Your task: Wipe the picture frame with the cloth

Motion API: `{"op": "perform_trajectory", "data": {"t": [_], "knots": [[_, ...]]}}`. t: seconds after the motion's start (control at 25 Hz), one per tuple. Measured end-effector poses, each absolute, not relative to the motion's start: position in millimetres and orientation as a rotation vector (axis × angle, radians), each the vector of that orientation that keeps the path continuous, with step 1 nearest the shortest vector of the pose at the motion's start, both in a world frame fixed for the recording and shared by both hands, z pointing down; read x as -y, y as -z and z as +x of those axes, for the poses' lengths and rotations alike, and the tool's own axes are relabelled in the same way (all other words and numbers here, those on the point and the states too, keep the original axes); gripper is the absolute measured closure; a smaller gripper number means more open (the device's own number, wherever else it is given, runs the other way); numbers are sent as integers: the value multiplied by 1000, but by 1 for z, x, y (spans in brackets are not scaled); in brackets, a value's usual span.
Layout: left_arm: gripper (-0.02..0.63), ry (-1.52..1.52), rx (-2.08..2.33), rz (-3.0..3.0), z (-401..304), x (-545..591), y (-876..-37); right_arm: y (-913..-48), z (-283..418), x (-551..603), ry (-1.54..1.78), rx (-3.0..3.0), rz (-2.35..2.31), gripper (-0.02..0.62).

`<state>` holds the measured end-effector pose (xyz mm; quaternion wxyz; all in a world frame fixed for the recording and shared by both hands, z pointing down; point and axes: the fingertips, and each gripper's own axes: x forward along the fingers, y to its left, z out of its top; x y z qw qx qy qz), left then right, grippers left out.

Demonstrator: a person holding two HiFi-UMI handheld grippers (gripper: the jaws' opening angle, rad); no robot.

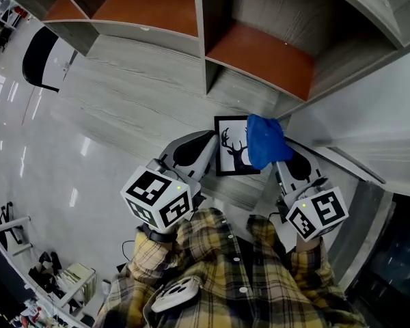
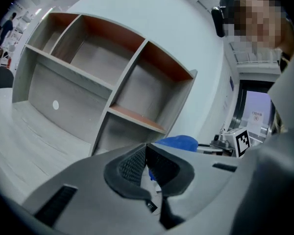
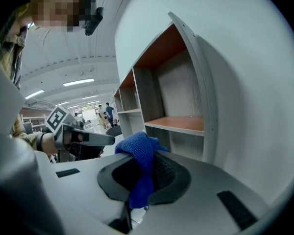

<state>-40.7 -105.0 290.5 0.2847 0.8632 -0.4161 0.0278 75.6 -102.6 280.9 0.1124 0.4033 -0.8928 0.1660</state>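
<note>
Clamping the blue cloth [image 1: 265, 141] between its jaws, the right gripper [image 1: 276, 158] held it bunched over the right edge of the picture frame [image 1: 232, 150], which sat on the grey desk [image 1: 137, 94] before the shelf unit [image 1: 260, 53]; the left gripper [image 1: 210, 147], jaws pressed together, had its tip at the frame's left edge

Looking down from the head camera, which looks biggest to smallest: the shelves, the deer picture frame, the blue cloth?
1. Shelves, far the largest.
2 and 3. Picture frame and blue cloth look about alike. The cloth hides the frame's right edge, so I won't rank them.
</note>
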Motion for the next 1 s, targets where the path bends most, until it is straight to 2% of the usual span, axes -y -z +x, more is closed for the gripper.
{"op": "perform_trajectory", "data": {"t": [0.28, 0.44, 0.6, 1.0], "knots": [[597, -213, 1076, 2171, -41, 116, -372, -322, 69, 114, -562, 2559, 1160, 561], [533, -293, 1040, 2083, -39, 108, -419, -345, 67, 118, -609, 2533, 1142, 561], [501, -340, 995, 2003, -33, 96, -469, -369, 65, 121, -634, 2517, 1122, 561], [489, -492, 954, 1900, -20, 69, -545, -409, 65, 125, -688, 2502, 1072, 561]]}}
